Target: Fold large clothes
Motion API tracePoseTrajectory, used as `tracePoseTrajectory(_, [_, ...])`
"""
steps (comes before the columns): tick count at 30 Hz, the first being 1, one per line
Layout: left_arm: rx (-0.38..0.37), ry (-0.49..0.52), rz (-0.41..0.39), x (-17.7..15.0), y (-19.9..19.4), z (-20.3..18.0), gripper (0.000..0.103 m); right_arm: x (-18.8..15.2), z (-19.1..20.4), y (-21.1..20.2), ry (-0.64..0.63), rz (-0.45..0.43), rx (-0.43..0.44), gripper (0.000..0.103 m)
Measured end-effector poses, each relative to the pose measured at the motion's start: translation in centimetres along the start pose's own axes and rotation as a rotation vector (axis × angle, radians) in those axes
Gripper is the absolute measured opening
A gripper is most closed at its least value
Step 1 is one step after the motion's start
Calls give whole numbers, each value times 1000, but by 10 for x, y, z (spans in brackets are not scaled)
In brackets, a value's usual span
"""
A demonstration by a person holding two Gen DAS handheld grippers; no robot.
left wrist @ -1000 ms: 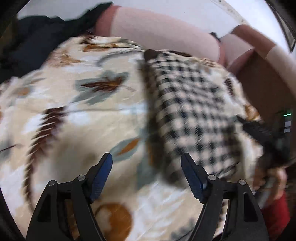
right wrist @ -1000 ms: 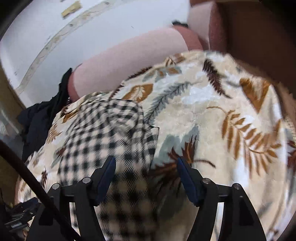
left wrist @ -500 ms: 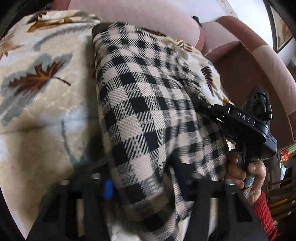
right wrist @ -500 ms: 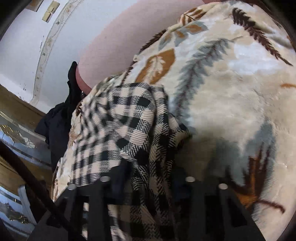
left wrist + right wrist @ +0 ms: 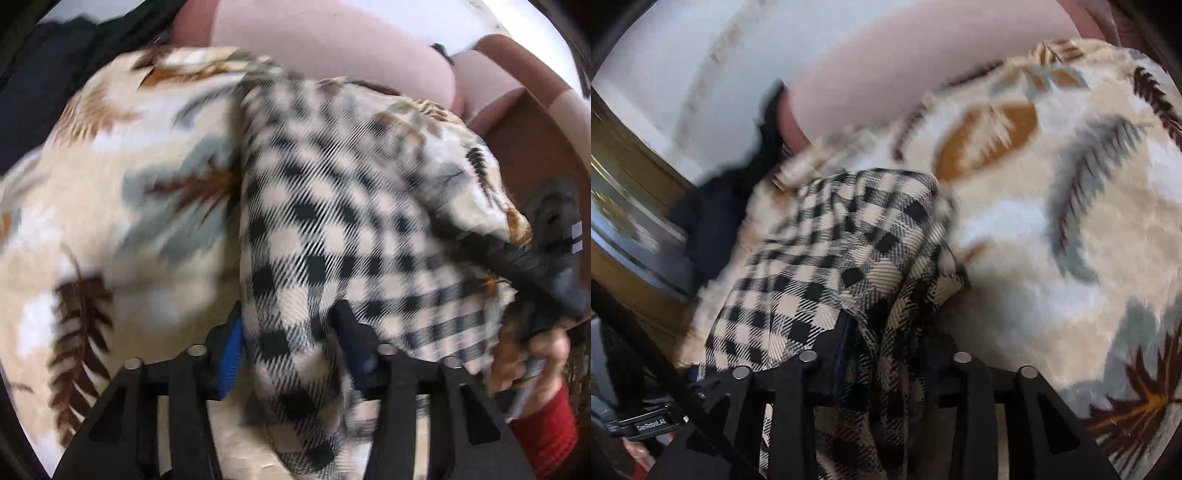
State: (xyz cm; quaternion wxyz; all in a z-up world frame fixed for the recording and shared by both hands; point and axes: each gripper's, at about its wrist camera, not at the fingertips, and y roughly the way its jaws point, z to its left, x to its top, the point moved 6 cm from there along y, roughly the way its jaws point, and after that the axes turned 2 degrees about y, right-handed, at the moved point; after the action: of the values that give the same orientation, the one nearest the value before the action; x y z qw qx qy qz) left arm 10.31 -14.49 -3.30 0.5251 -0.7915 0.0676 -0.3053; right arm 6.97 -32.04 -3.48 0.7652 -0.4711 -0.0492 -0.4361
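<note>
A black-and-cream checked garment [image 5: 325, 221] lies on a leaf-print blanket [image 5: 129, 221] spread over a sofa. A bunched fold of it fills the gap of my left gripper [image 5: 291, 350] and touches both pads while the jaws are opening. At the right of this view a hand [image 5: 532, 354] with a red cuff holds the right gripper's body against the garment's far edge. In the right wrist view the garment [image 5: 849, 240] drapes through my right gripper [image 5: 890, 350], hiding its left finger. Those jaws are opening too, with cloth packed between them. Both views are blurred.
The pink sofa backrest [image 5: 332, 48] runs behind the blanket [image 5: 1071, 221], with a brown armrest [image 5: 535, 147] at the right. Dark clothing [image 5: 713, 221] is heaped at the sofa's left end, near a gilt-framed panel [image 5: 620, 184]. A white wall stands behind.
A second ago both grippers hung open above the garment. They came down, closed on its near folds, and now drag it across the blanket with the jaws standing a little wider.
</note>
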Motion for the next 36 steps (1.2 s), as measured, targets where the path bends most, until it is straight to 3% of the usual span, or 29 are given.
tracePoseTrajectory(4, [-115, -92, -28, -24, 0, 15, 58, 6, 6, -29, -24, -82, -24, 50])
tracePoseTrajectory(7, [-140, -105, -54, -35, -5, 19, 57, 5, 18, -49, -63, -151, -43, 48])
tracePoseTrajectory(8, [-139, -106, -60, -38, -6, 20, 56, 1, 25, -55, -86, -159, -45, 44])
tracePoseTrajectory(10, [-135, -104, -73, -45, -8, 17, 55, -10, 40, -63, -151, -165, -61, 26])
tracePoseTrajectory(14, [-154, -123, -92, -56, -13, 22, 54, -40, 62, -62, -213, -95, -45, 23])
tracePoseTrajectory(18, [-221, -207, -92, -63, -26, 36, 52, -70, 45, -50, -216, -5, -171, 23])
tracePoseTrajectory(21, [-257, -264, -96, -73, -34, 46, 52, -89, 28, -54, -195, 20, -223, 23])
tracePoseTrajectory(26, [-301, -352, -109, -89, -44, 59, 52, -117, 21, -75, -161, 23, -217, 26])
tracePoseTrajectory(29, [-245, -326, -118, -95, -55, 55, 52, -139, 22, -87, -154, 20, -205, 27])
tracePoseTrajectory(32, [-120, -258, -144, -104, -73, 45, 52, -157, 33, -100, -176, -1, -204, 28])
tracePoseTrajectory(36, [84, -177, -246, -124, -111, 33, 62, -179, 53, -120, -208, -88, -226, 45])
